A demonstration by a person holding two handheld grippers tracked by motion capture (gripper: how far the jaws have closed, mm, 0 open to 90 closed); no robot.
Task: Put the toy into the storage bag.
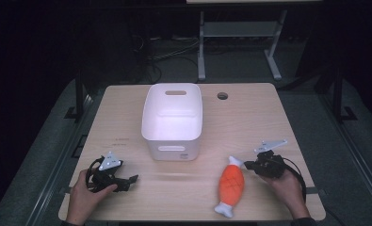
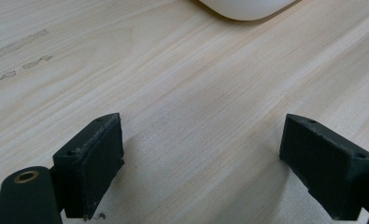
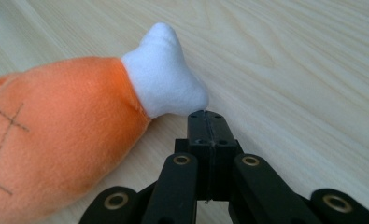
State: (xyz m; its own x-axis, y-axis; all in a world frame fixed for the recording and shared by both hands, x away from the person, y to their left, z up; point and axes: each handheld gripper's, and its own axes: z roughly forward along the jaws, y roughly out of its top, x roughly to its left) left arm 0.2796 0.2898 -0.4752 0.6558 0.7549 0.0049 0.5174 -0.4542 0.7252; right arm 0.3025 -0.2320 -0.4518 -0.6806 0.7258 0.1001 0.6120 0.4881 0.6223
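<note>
An orange plush toy (image 1: 232,184) with white ends lies on the wooden table (image 1: 249,122) at the front right. In the right gripper view its white end (image 3: 166,74) sits just ahead of my right gripper (image 3: 206,117), whose jaws are pressed together with nothing between them. That gripper (image 1: 247,165) rests beside the toy's far end in the high view, held by a hand. My left gripper (image 1: 133,181) stands at the front left, jaws wide apart over bare wood (image 2: 201,144), holding nothing. A white bin (image 1: 173,120) stands in the middle of the table.
The bin's rounded corner (image 2: 245,8) shows ahead of my left gripper. A round cable hole (image 1: 222,96) is in the table's far right part. Faint marks (image 2: 18,44) lie on the wood at the left. Metal table legs (image 1: 201,42) and cables stand on the floor behind.
</note>
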